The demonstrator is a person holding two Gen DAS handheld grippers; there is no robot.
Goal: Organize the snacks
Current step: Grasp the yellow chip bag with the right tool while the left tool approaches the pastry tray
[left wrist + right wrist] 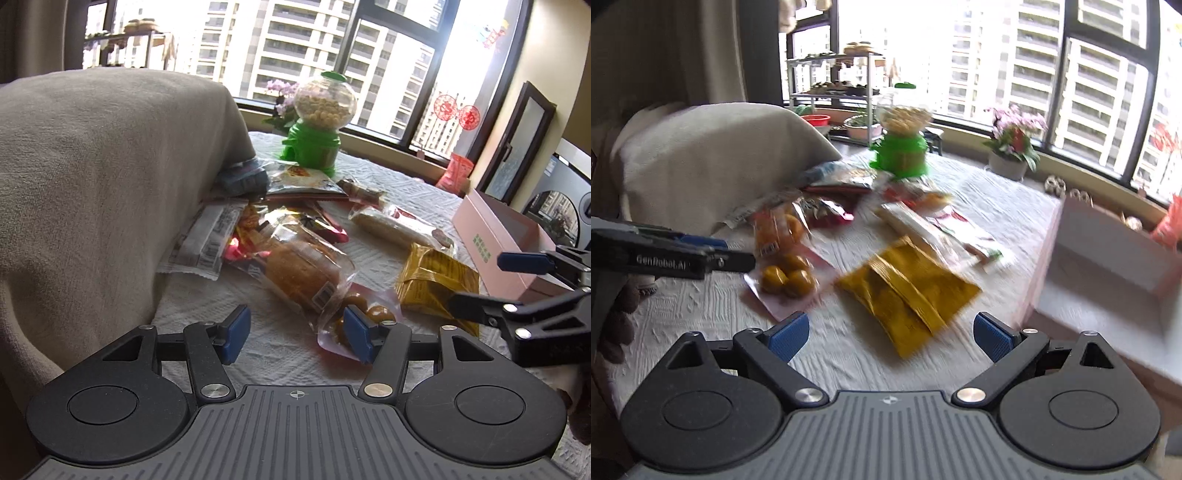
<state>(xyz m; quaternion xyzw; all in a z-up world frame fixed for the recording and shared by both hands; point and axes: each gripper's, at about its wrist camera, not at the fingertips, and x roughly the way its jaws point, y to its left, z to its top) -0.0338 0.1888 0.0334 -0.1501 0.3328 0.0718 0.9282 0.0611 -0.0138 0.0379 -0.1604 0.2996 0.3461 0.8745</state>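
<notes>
The whole right wrist view is smeared, so the print on the yellow bag [905,291] ahead of the right tongs [891,334] cannot be read. The pink box [506,240] beyond runs off the edge, and a blanket [99,177] hides the newspaper's [207,240] far end.

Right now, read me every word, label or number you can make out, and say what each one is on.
"GenRobot.AI": white lettering on the black left gripper, as the right wrist view shows it.
Printing and barcode on the grey-and-white wrapper: too small to read.
Green print on the pink cardboard box: too small.
Dark print on the yellow foil packet: blurred.
Red window decals: unreadable.
</notes>
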